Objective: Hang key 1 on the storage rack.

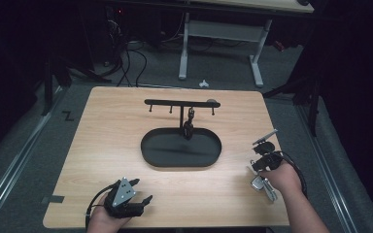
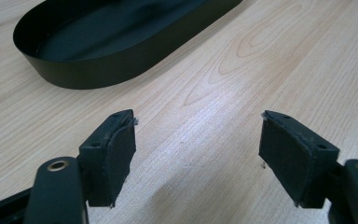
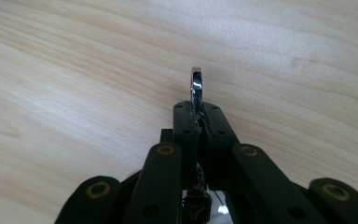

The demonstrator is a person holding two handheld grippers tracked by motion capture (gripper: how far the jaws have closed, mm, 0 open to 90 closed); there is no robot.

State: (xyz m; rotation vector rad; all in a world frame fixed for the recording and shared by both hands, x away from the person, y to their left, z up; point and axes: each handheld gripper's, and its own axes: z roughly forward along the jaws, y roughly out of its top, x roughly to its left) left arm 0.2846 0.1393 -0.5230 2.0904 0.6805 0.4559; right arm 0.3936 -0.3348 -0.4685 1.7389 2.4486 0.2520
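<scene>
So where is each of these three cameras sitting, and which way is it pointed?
High view: above the person's side, looking forward and down on the wooden table, black oval tray and hook stand; both forearms and claws show.
Left gripper view: rides the left claw, looking low across the table toward the tray; its jaws stand apart.
Right gripper view: rides the right claw, facing bare table; jaws pinch a shiny metal ring.
The high and left gripper views share the tray.

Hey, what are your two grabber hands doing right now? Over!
Left gripper open, empty. Right gripper shut on shiny metal ring. Black tray ahead; nothing blocking.
</scene>
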